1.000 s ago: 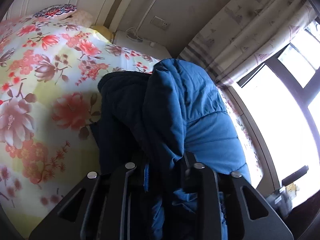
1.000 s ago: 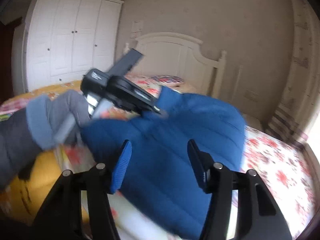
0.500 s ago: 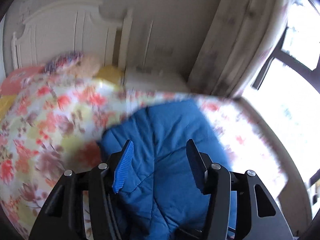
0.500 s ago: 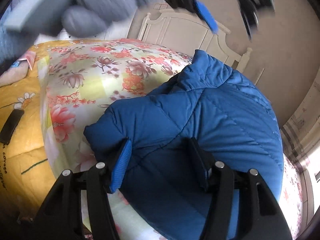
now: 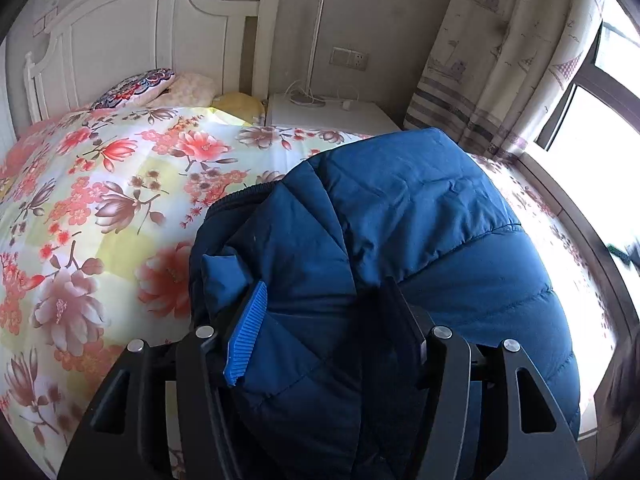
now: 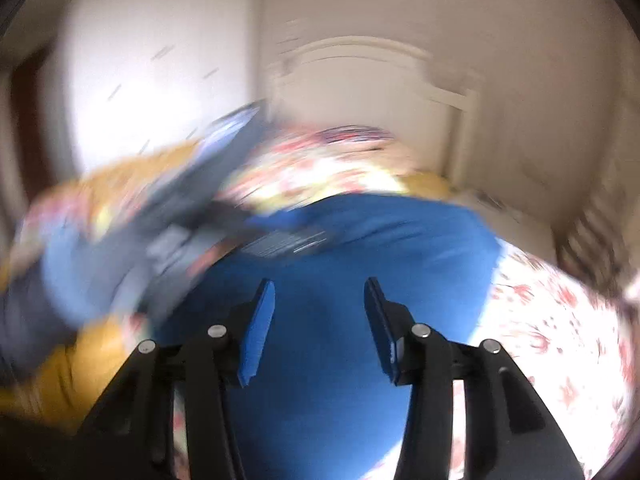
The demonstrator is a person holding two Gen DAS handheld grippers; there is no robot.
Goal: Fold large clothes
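The blue puffer jacket [image 5: 400, 220] lies bunched on the floral bedspread [image 5: 100, 200], toward the window side of the bed; its lower part is cut off behind the left gripper [image 5: 320, 320], so how far it hangs over the mattress edge cannot be told. The left wrist view is sharp: it shows the quilted seams, a dark zipper edge along the folded-over collar, the white headboard [image 5: 140, 40], a patterned pillow [image 5: 136, 86], a white nightstand [image 5: 332, 114] and the curtain [image 5: 500, 60]. The right wrist view is heavily smeared: the jacket [image 6: 340, 320] reads only as a blue mass, and a grey-blue sleeved arm with a dark device at left is too blurred to make out. The left gripper's fingers are spread apart with jacket fabric bulging between them; whether they press it is unclear. The right gripper [image 6: 320, 320] is spread wide above the jacket, holding nothing
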